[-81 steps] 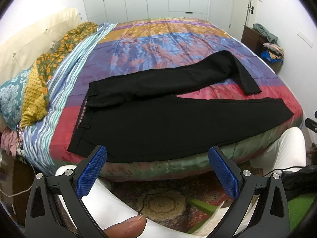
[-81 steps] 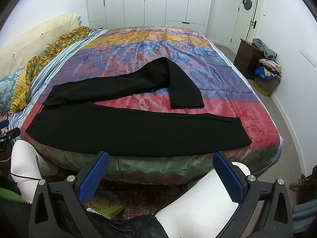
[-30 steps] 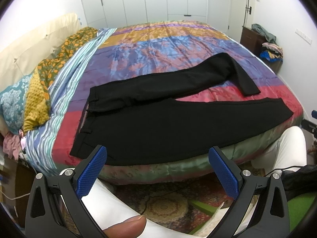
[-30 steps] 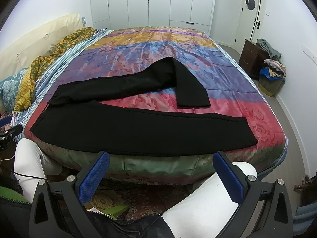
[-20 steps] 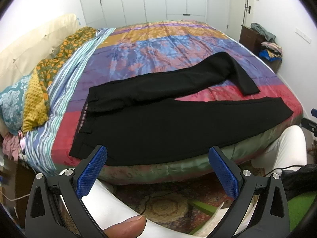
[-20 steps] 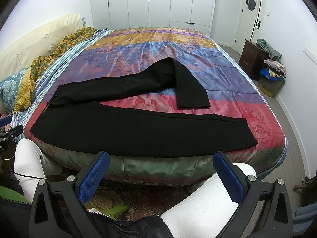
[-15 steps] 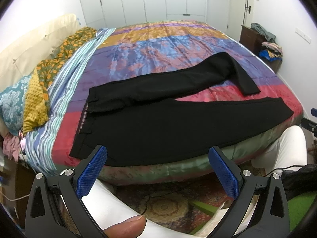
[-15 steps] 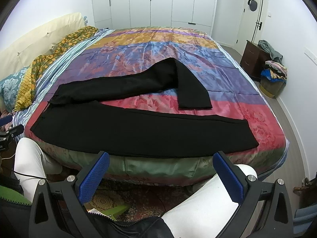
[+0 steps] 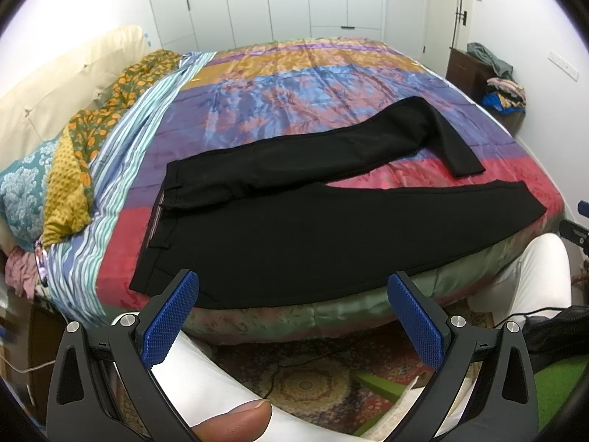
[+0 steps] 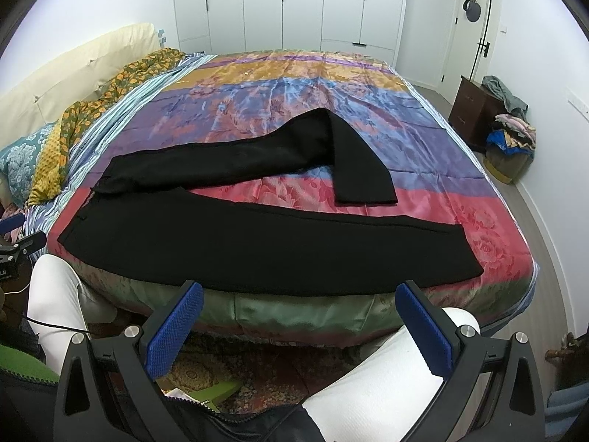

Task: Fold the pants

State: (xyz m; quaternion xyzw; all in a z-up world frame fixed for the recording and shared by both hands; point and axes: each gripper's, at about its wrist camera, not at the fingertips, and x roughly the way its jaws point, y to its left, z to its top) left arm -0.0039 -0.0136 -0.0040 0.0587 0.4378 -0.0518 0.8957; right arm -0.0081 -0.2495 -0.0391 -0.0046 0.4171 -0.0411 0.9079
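Observation:
Black pants [image 9: 294,228] lie spread on the bed, waistband at the left, both legs running right. The near leg lies flat along the bed's front edge. The far leg bends back on itself near its hem [image 9: 460,154]. The pants also show in the right wrist view [image 10: 257,243]. My left gripper [image 9: 292,316] is open and empty, held off the bed's front edge near the waist end. My right gripper [image 10: 298,324] is open and empty, off the front edge nearer the hem end.
A colourful striped bedspread [image 9: 294,73] covers the bed. Pillows and a yellow patterned cloth [image 9: 73,154] lie at the left. A dark dresser with piled clothes [image 10: 508,125] stands at the right wall. The person's white-trousered legs [image 10: 386,386] and a patterned rug [image 9: 313,379] are below the grippers.
Both views have shifted slightly. The pants have not moved and both grippers stay open.

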